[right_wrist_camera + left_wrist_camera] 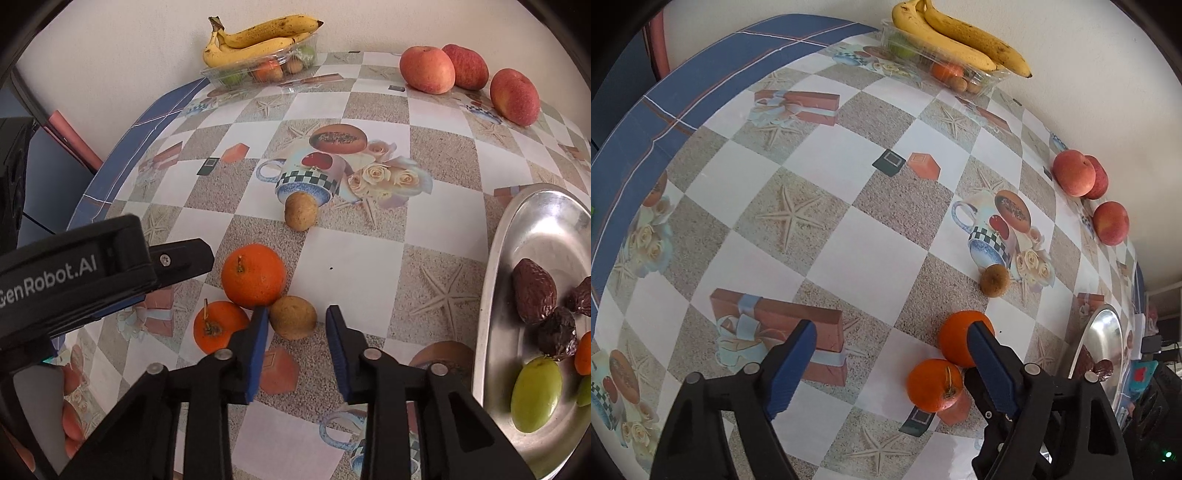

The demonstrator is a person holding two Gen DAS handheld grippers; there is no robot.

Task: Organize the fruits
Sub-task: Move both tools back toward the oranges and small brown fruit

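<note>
Two oranges (253,275) (218,326) lie together on the patterned table, also in the left wrist view (960,341) (934,384). A brown kiwi (293,316) touches them, and my open right gripper (297,325) has its fingertips on either side of it, just short of it. A second kiwi (301,211) (994,280) lies farther back. My left gripper (892,339) is open and empty, its right finger beside the oranges. Three apples (426,70) (1075,173) sit at the far edge.
A steel tray (491,280) at the right holds dates, green fruits and an orange piece. A clear plastic box (258,66) with bananas (258,40) on top stands at the back by the wall. The table's blue-cloth edge (646,122) runs along the left.
</note>
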